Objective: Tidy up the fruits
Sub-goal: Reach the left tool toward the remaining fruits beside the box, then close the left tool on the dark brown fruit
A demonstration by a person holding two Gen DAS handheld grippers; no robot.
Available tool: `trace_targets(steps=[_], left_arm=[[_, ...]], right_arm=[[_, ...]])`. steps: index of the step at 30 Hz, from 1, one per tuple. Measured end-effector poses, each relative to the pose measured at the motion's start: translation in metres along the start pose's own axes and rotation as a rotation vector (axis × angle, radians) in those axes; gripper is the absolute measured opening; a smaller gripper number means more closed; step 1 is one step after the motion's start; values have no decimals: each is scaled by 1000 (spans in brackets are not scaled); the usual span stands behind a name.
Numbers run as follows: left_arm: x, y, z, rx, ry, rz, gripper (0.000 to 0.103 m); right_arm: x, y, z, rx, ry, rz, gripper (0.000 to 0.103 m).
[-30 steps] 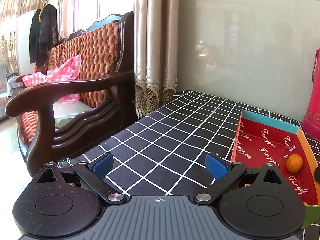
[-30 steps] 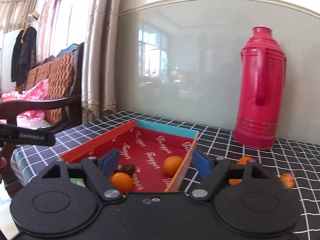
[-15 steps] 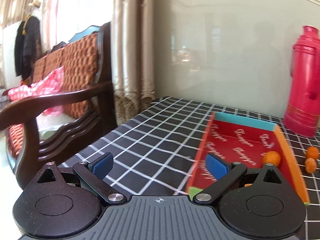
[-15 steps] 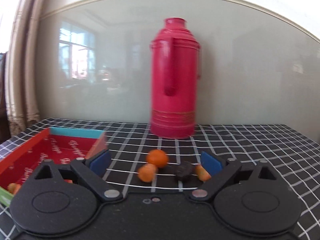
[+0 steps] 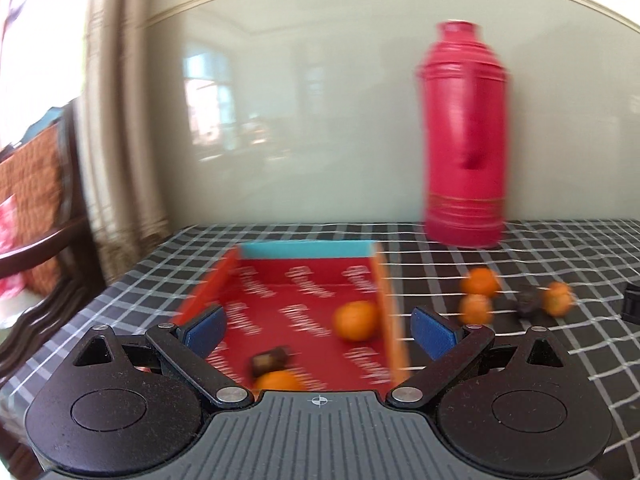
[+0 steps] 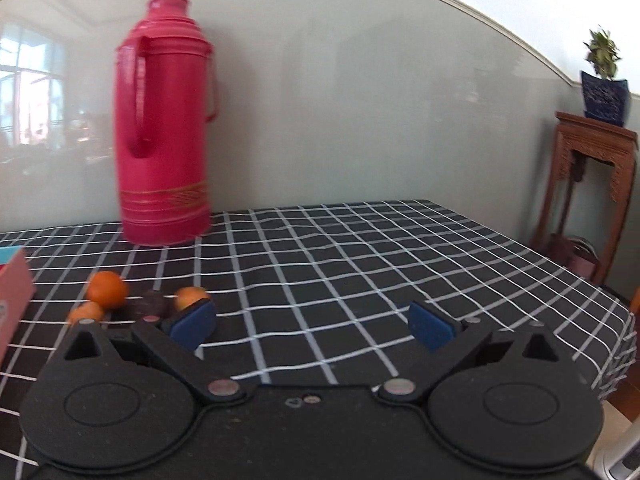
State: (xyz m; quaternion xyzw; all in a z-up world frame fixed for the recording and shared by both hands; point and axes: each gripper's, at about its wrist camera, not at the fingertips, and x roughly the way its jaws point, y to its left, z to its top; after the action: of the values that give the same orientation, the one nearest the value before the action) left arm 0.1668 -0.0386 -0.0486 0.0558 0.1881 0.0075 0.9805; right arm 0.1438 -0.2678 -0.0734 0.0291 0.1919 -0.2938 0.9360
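Red cardboard tray (image 5: 256, 280) lies ahead of the wide-open, empty left gripper (image 5: 320, 330), holding two round oranges (image 5: 356, 319). Three more oranges (image 6: 107, 288) sit on the checked tabletop (image 6: 360, 264), left of the open, empty right gripper (image 6: 312, 326).

Left gripper (image 5: 320, 330): black linkage arms, blue pads (image 5: 206, 328), silver pivot screws, ribbed grey housing with crosshair mark.
Right gripper (image 6: 312, 326): matte black body, blue pads (image 6: 194, 324), pinkish pivot screws.
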Motion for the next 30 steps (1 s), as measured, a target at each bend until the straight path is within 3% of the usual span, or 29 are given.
trace_targets(steps=[7,16,25,30], left_arm=[[6,-62,1,112,-10,-122,98],[30,-109,1,160,30,-207,96],[57,-141,1,196,87,-276,66],[76,-158,4,207,102,-295,64]], right_arm=[[3,-32,-3,17,11,-99,97],[3,-59,-7,15,-6,-148,97],[6,-76,-6,49,0,-142,97],[5,-77,-6,48,-1,-129,97]])
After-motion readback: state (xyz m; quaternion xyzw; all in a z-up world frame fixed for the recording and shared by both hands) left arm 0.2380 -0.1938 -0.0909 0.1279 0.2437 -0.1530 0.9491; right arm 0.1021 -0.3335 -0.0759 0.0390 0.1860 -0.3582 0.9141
